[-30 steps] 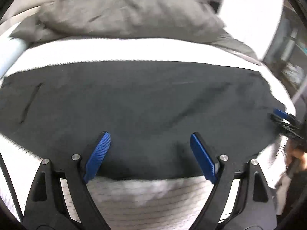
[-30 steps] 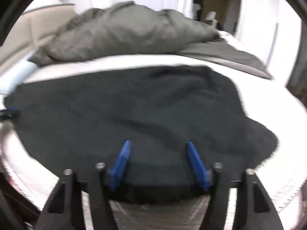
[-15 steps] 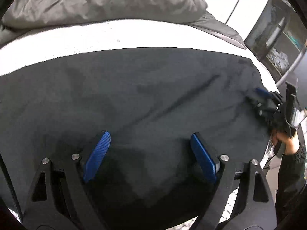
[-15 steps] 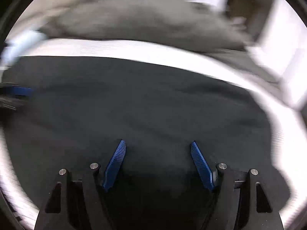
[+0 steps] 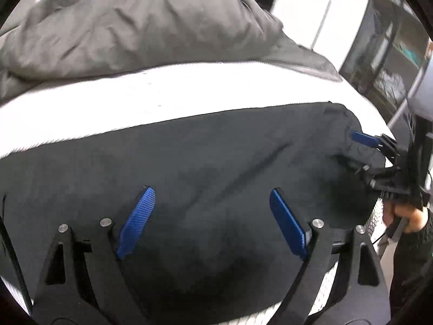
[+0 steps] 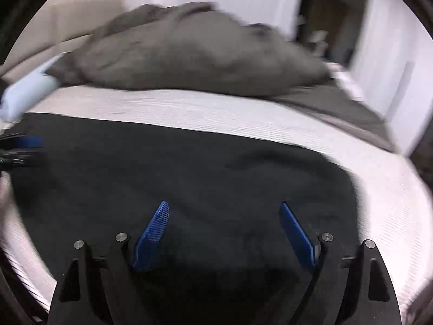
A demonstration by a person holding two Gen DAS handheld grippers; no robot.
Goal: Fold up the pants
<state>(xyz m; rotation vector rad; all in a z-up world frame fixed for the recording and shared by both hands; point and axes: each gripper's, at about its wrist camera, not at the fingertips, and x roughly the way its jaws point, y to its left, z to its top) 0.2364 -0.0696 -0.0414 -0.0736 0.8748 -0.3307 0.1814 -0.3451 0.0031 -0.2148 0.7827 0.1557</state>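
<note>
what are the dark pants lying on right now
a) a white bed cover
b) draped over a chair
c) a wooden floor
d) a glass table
a: the dark pants lie spread flat on the white bed cover, with a grey duvet bunched up behind them.

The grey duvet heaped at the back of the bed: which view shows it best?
The left wrist view: the grey duvet is sharp there, its creases plain, though the frame's top edge crops it. The right wrist view shows the whole heap, lying behind the black pants, but blurred by motion.
</note>
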